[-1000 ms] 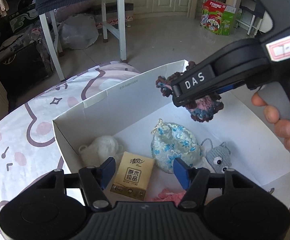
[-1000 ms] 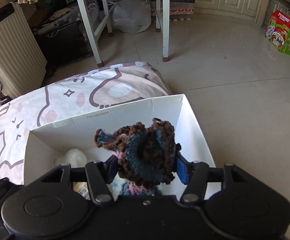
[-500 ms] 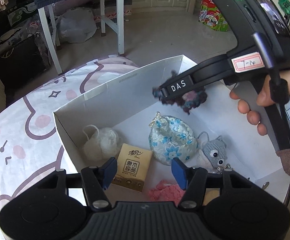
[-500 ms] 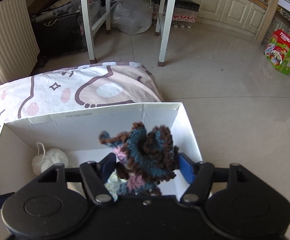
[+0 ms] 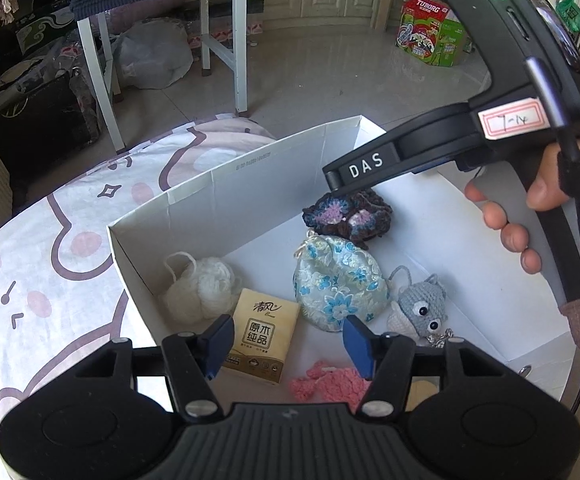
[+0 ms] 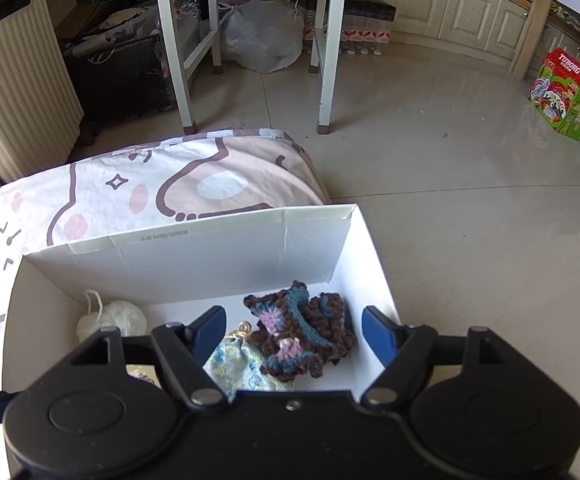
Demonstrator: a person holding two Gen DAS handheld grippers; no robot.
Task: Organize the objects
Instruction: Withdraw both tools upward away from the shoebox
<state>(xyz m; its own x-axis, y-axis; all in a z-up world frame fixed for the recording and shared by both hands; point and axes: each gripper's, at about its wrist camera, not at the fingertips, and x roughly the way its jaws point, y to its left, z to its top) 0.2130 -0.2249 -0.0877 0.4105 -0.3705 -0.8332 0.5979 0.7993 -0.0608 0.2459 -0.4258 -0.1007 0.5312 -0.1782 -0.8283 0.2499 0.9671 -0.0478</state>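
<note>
Releasing step, as I judge it. Left view: my left claw point(image 5: 288, 342) hangs empty, half open, over the white box point(image 5: 226, 184); the crochet piece point(image 5: 348, 216) lies inside beside the floral pouch point(image 5: 340, 284).

Right view: my right claw point(image 6: 294, 330), jaws just opened wide, clears the piece point(image 6: 300, 334). Next: lift out, fetch another item.

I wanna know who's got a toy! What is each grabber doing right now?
Left gripper: open, holding nothing.
Right gripper: open, jaws just widened; the crochet piece lies loose in the box.
</note>
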